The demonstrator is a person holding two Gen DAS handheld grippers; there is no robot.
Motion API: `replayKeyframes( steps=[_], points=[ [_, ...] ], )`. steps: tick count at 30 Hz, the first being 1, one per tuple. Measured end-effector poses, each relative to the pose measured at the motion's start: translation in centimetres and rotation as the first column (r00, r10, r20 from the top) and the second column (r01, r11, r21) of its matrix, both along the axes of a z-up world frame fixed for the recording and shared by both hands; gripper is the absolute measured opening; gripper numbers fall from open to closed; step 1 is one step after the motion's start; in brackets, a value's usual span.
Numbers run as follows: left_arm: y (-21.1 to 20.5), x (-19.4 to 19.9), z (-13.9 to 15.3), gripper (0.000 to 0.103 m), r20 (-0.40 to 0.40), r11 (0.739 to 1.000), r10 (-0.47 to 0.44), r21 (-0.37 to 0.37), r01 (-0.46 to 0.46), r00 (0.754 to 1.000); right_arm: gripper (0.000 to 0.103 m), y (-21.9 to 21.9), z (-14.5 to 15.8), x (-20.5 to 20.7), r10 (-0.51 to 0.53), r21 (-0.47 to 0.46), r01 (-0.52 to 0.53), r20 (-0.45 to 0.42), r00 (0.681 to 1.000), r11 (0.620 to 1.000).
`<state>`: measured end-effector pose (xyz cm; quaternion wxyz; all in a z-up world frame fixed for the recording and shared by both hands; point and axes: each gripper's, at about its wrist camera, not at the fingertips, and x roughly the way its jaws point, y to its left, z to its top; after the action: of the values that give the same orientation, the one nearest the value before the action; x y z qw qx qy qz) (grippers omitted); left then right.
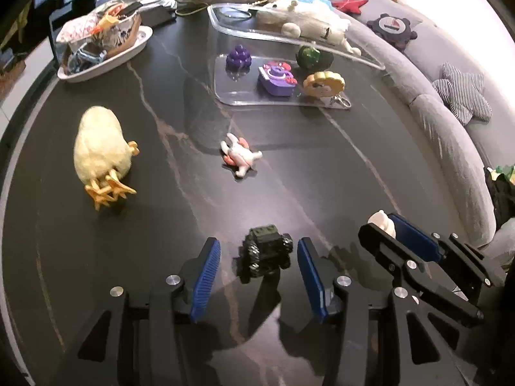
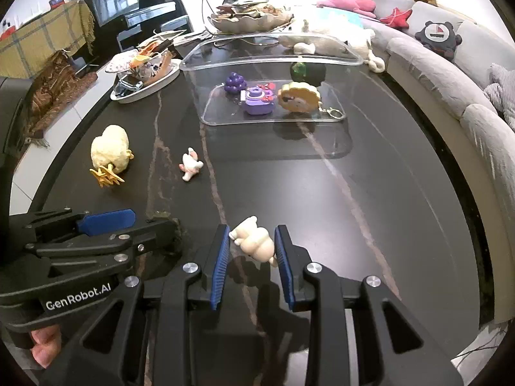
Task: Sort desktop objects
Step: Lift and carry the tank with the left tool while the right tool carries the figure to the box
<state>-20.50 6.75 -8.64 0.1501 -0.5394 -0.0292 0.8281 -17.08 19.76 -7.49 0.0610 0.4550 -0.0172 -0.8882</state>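
White lettering "GenRobot.AI" marked the left gripper [image 2: 154, 225], whose jaws stood apart around a dark toy truck [image 1: 264, 254] without touching it. Beside it, the right gripper [image 2: 252, 244] clasped one cream figurine [image 2: 254, 241]. Four trinkets sat in a clear tray [image 2: 206, 119]; one plush chick [image 2: 109, 152] and one small white figure [image 2: 191, 167] lay on the black marble table [image 2: 354, 209], a grey sofa [image 2: 450, 74] to the right

"GenRobot.AI" on left gripper [image 2: 154, 225]
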Motion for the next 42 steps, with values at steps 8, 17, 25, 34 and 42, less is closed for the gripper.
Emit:
replayKeyframes(
  steps=[8, 17, 25, 34, 42],
  points=[
    [1.1, -0.1, -1.1, 0.043, 0.001, 0.999, 0.009, -0.049, -0.009, 1.000, 0.026, 0.5, -1.0, 0.1, -0.014, 0.002, 0.014, 0.029, 0.999, 1.000],
    [2.3, 0.6, -1.2, 0.028, -0.049, 0.993, -0.038, -0.118, 0.032, 0.998, 0.026, 0.6, -1.6, 0.0, -0.017, 0.008, 0.016, 0.045, 0.999, 1.000],
    [2.4, 1.7, 0.7, 0.028, -0.109, 0.990, -0.050, -0.136, 0.035, 0.993, 0.026, 0.6, -1.2, -0.2, -0.034, 0.015, 0.033, 0.036, 0.999, 0.999],
    [2.1, 2.1, 3.2, 0.027, -0.188, 0.986, -0.014, -0.165, -0.018, 0.982, 0.026, 0.1, 0.8, -0.1, -0.051, 0.020, 0.051, -0.004, 0.999, 0.998],
    [2.0, 1.6, 6.4, 0.027, -0.254, 0.989, -0.009, -0.147, -0.029, 0.967, 0.026, 0.3, 4.1, -0.5, -0.060, 0.016, 0.061, -0.070, 0.996, 0.998]
  ],
)
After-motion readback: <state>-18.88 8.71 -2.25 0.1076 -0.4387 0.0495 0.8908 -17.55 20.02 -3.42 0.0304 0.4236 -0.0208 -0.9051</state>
